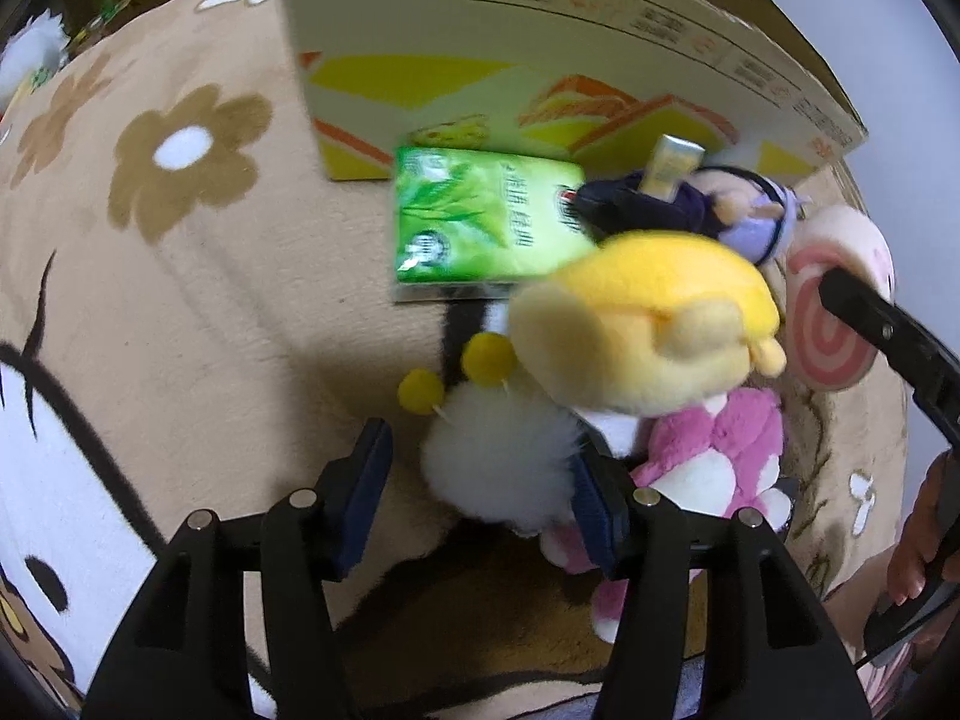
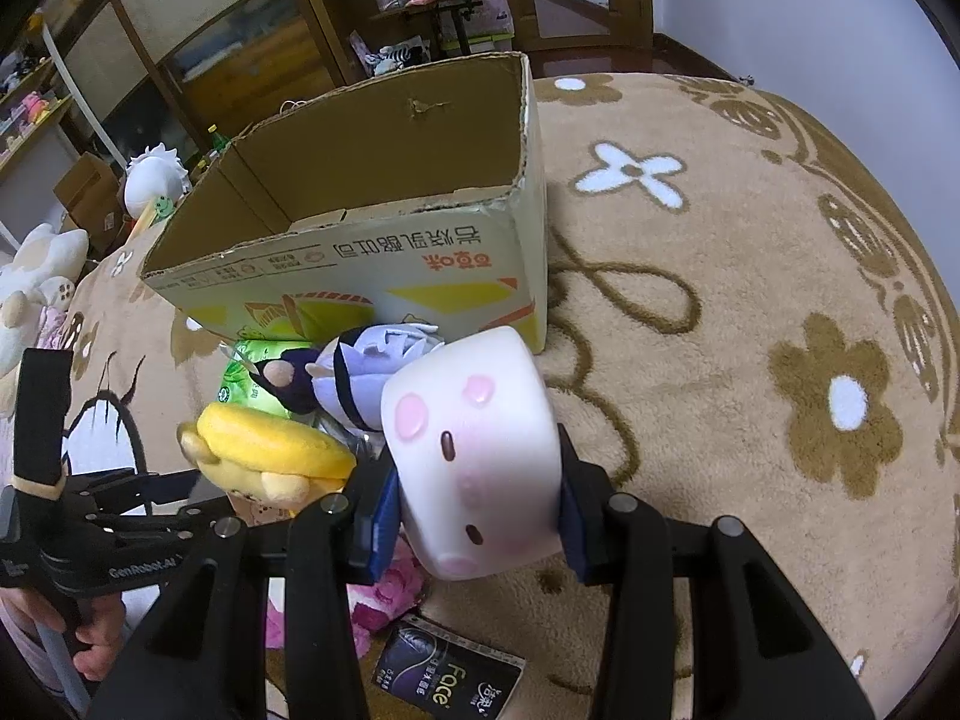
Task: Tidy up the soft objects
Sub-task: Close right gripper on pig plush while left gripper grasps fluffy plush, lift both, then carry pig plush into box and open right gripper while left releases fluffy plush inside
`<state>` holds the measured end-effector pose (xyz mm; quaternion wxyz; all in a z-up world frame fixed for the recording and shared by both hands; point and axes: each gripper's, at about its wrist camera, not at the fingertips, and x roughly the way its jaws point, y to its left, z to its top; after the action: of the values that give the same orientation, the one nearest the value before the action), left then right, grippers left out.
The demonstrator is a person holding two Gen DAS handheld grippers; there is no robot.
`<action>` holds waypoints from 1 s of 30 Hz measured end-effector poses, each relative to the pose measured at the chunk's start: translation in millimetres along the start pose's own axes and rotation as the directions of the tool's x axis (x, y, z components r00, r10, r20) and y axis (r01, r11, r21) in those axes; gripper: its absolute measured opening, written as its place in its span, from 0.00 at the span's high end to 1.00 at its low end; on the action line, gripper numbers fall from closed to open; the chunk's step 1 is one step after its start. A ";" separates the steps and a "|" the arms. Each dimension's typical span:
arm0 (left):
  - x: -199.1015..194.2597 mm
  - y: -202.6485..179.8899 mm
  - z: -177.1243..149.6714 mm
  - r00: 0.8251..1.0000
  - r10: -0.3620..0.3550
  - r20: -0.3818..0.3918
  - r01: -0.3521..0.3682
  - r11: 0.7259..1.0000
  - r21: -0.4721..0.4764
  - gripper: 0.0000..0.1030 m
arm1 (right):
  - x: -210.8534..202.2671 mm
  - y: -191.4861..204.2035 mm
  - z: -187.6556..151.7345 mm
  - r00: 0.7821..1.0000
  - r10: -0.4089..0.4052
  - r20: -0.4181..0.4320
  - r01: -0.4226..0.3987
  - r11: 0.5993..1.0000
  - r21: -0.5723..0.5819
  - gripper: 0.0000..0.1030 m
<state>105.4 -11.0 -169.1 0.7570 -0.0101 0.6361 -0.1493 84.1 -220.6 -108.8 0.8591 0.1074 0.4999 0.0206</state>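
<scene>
My left gripper (image 1: 480,441) points down at the carpet and stands open around a white fluffy plush (image 1: 498,468) with two yellow pom-poms; the left pad is clear of the fluff. A yellow-topped plush (image 1: 648,312) lies over it, with a pink plush (image 1: 720,450) to its right. My right gripper (image 2: 477,450) is shut on a white roll-shaped plush (image 2: 474,420) with pink cheeks, held above the carpet; its pink swirl end (image 1: 828,330) shows in the left wrist view. A purple-haired doll (image 2: 360,372) lies beside an open cardboard box (image 2: 360,180).
A green tissue pack (image 1: 480,222) lies against the box front (image 1: 540,60). A black packet (image 2: 450,672) rests on the flowered carpet (image 2: 750,360) below the held roll. More plush toys (image 2: 36,276) and shelves stand at the far left. A hand (image 2: 90,648) holds the left gripper's handle.
</scene>
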 end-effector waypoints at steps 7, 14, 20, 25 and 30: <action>12.1 -23.7 1.8 0.999 0.034 0.002 -0.034 0.991 0.130 0.67 | 1.7 1.1 0.6 1.000 0.004 -0.002 -0.004 1.000 -0.008 0.55; 0.6 -48.9 -5.8 0.990 0.119 0.078 -0.132 0.975 0.178 0.68 | -7.1 2.8 1.6 0.999 0.022 0.050 -0.021 1.000 -0.018 0.56; -46.7 -53.0 -4.6 0.951 0.149 0.270 -0.187 0.975 0.122 0.68 | -31.4 3.3 2.3 0.986 0.069 0.154 -0.067 0.998 -0.019 0.56; -98.7 -42.7 6.5 0.885 0.147 0.442 -0.196 0.978 0.067 0.68 | -54.3 7.0 2.4 0.966 0.099 0.240 -0.094 0.995 -0.032 0.56; -137.6 -40.5 10.0 0.805 0.128 0.579 -0.189 0.981 0.046 0.68 | -80.2 11.9 3.0 0.931 0.115 0.346 -0.098 0.993 -0.067 0.56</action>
<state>86.2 -18.6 -26.8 0.9224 0.0371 0.3691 -0.1075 47.5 -221.0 -36.3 0.9341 0.1151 0.3326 0.0599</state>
